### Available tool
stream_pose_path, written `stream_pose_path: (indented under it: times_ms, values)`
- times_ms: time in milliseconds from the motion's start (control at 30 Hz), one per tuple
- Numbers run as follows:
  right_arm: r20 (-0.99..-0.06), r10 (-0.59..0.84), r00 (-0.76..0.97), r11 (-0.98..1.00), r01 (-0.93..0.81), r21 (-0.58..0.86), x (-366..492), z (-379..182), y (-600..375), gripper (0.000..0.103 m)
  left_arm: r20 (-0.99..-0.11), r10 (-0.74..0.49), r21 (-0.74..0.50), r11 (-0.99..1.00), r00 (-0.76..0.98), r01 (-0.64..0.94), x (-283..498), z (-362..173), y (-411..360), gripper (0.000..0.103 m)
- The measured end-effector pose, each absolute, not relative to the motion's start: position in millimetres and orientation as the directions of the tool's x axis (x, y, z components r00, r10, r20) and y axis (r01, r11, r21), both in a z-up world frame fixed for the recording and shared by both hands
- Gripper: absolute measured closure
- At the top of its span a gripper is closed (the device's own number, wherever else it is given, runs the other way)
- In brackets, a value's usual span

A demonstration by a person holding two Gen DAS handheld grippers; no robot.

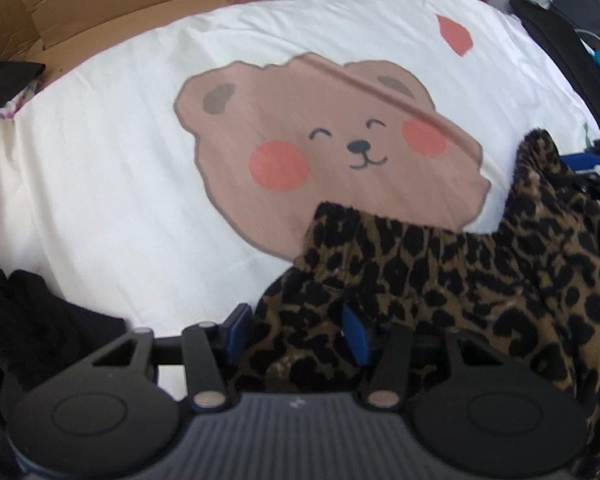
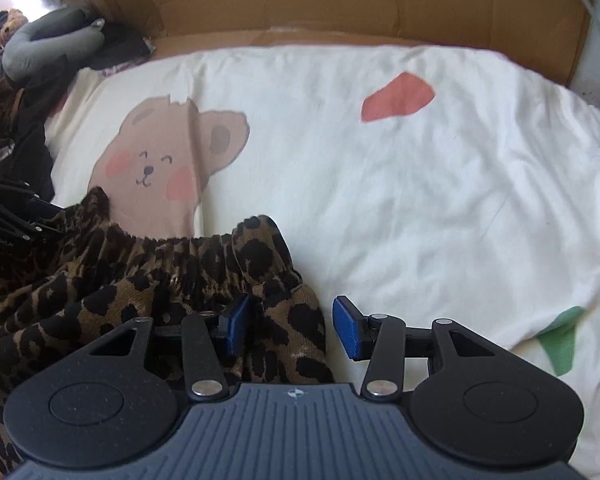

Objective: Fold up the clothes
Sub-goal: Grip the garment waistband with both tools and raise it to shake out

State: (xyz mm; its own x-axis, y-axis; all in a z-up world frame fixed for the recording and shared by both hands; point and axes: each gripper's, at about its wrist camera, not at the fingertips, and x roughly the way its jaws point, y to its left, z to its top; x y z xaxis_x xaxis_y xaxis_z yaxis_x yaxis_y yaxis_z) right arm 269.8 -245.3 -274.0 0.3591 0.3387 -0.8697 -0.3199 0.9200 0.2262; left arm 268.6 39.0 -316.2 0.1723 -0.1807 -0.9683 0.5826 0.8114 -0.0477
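Leopard-print knit garment (image 1: 440,280) was bunched up at the near edge of the white bedsheet (image 1: 120,184), with its ribbed elastic band lying over the bottom of the big bear print (image 1: 320,148). We had the left gripper (image 1: 296,332) pushed into one end of it, jaws spread pretty wide with fabric heaped between them and over the right finger, so no real pinch that we could see. Our right gripper (image 2: 296,328) sat at the other end, also wide open, left pad (image 2: 236,322) touching the cloth and the right one bare over the sheet. Brown cardboard (image 2: 340,0) stood like a wall along the far side of the bed. Some dark clothes (image 1: 28,340) were piled at the left edge.
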Motion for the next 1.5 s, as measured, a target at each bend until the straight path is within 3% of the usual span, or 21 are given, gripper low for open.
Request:
stream_pose_path:
  times_ms: [100,233,367,500,967,1500]
  values:
    - [-0.875,0.330,0.354,0.912,-0.357,0.200,266.6,-279.1,-236.7,0.051,-0.969,-0.185,-0.055,0.809,0.165,0.586,266.5,-318.4,39.3,0.055]
    - [-0.878,0.352,0.324,0.904,-0.361,0.229,266.8,-280.2,-234.1,0.079,-0.971,-0.180,-0.056,0.804,0.154,0.591,265.8,-317.1,36.9,0.078]
    - [-0.891,0.319,0.322,0.911,-0.364,0.195,261.6,-276.1,-224.7,0.094,-0.975,-0.141,-0.008,0.795,0.171,0.606,260.6,-310.3,29.9,0.095]
    - [-0.892,0.301,0.337,0.932,-0.303,0.200,256.6,-261.5,-231.1,0.101,-0.963,-0.087,0.068,0.835,0.253,0.547,252.5,-292.0,24.3,0.097]
    - [-0.856,0.260,0.447,0.956,-0.242,0.164,244.1,-132.3,-250.4,0.103,-0.909,-0.007,0.134,0.942,0.418,0.307,238.0,-173.9,18.2,0.097]
    - [-0.766,0.190,0.613,0.981,-0.155,0.119,257.5,-30.0,-261.6,0.103,-0.838,-0.048,0.103,0.964,0.544,0.243,254.8,-80.9,8.2,0.098]
